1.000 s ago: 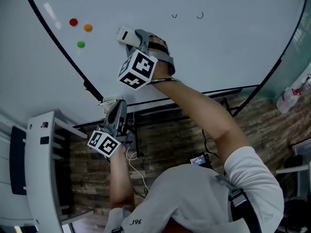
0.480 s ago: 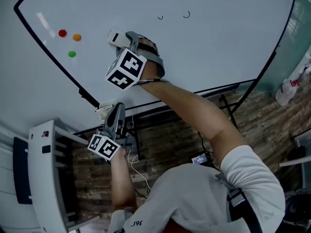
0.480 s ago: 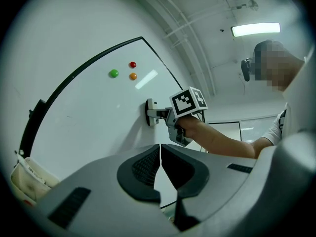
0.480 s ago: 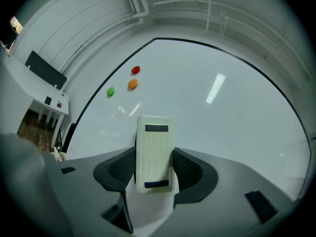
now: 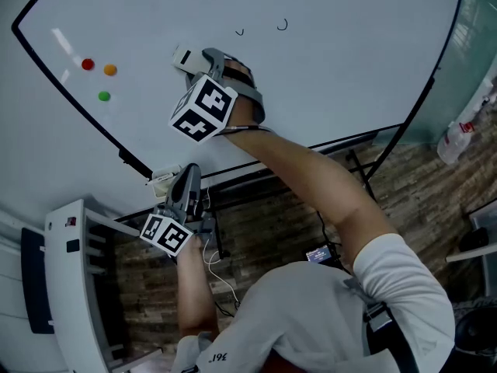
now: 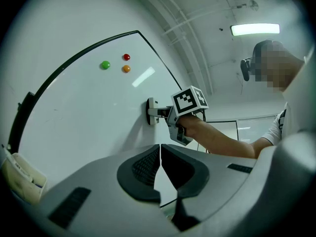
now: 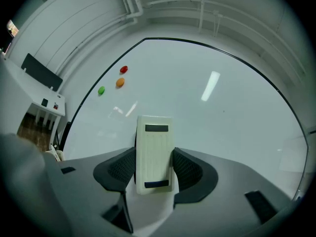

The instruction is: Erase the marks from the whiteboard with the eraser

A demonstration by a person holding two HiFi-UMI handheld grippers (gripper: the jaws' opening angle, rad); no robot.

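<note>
right claw (image 5: 196, 59): clamped on the eraser (image 5: 183, 56)
right arm: stretched far out, eraser pressed flat on the whiteboard (image 5: 349, 76)
eraser spot: left of two small marks (image 5: 283, 26), right of coloured magnets (image 5: 103, 95)
left claw (image 5: 180, 179): jaws together, empty
left arm: bent, low by board's near edge

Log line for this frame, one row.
right gripper: shut on eraser, eraser on whiteboard | left gripper: shut, empty | marks: two, unerased
</note>
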